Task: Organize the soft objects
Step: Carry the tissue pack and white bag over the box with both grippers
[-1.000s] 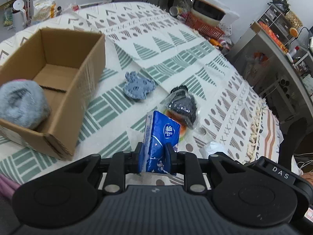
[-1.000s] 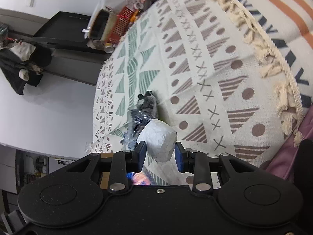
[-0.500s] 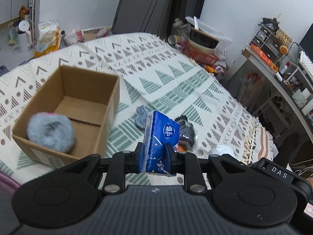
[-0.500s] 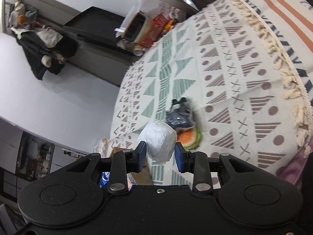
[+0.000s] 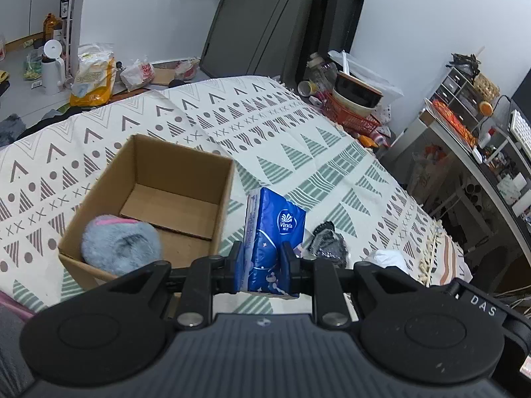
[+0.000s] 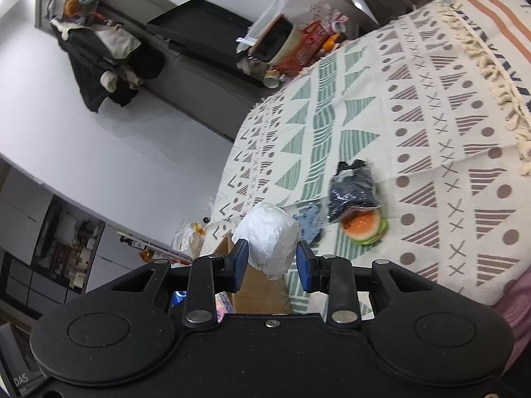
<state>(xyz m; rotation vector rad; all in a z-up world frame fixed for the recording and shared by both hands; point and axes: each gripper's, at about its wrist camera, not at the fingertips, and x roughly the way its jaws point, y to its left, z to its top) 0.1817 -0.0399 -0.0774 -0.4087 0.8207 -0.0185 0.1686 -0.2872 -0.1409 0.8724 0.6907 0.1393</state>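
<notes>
Left wrist: left tongs [image 5: 262, 262] clamp tissue pack [image 5: 273, 238]; right tongs [image 6: 272, 260] clamp white bundle [image 6: 270, 237].

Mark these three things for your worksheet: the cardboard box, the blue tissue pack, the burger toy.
cardboard box [image 5: 229, 179]: left wrist view, right wall's top edge.
blue tissue pack [image 5: 282, 225]: left wrist view, printed front face.
burger toy [image 6: 363, 225]: right wrist view, orange bun top.
</notes>
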